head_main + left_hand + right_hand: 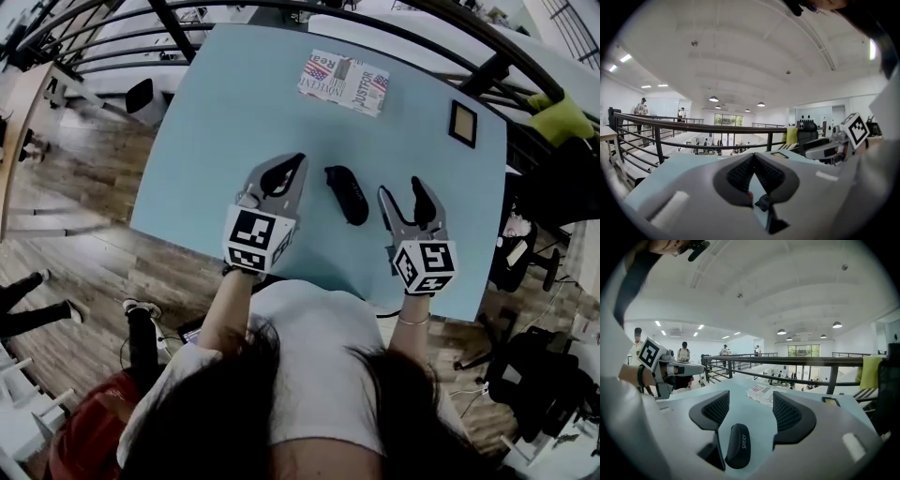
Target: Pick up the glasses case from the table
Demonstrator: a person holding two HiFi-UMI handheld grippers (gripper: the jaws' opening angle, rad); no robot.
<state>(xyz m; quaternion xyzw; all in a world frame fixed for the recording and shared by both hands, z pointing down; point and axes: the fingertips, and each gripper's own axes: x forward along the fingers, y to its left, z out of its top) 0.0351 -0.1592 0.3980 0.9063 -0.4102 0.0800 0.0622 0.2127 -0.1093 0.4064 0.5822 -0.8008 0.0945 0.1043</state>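
Flanking the untouched glasses case (347, 194): left gripper (298, 161), jaws together; right gripper (401, 190), jaws wide; newspaper (343, 82) and frame (462, 123) beyond.

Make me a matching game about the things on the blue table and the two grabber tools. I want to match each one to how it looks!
Things:
1. glasses case
2. newspaper
3. left gripper
4. right gripper

How it looks:
A. jaws apart
B. jaws together
C. black, lying between the two grippers
D. printed with red and blue, lying flat beyond the other things

Pairs: 1-C, 2-D, 3-B, 4-A
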